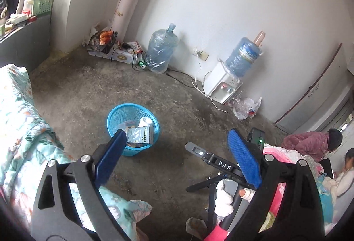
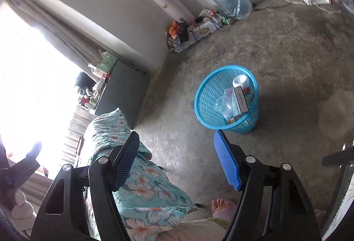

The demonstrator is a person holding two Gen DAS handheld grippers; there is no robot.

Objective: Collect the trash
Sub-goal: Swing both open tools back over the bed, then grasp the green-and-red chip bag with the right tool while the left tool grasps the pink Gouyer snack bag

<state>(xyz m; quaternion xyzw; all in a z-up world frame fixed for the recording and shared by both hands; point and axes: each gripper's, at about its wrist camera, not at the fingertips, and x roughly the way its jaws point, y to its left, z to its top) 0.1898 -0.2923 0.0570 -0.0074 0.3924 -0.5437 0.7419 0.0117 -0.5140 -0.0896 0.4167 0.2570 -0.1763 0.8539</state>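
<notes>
A blue mesh basket [image 1: 132,128] stands on the concrete floor. It holds a flat grey box [image 1: 140,134], a white can [image 1: 145,121] and crumpled clear plastic. My left gripper [image 1: 177,132] hangs above the floor, open, with nothing between its blue pads; its left finger overlaps the basket's near rim in the picture. In the right wrist view the basket [image 2: 225,97] lies ahead and to the right, with the box [image 2: 240,97] and can [image 2: 242,82] inside. My right gripper [image 2: 177,134] is open and empty, short of the basket.
A floral quilt [image 1: 20,121] lies at the left and a bare foot [image 2: 221,205] below. Along the wall stand a water jug [image 1: 161,50], a dispenser [image 1: 223,86], cables and a plastic bag [image 1: 246,108]. Two people [image 1: 316,143] sit at far right.
</notes>
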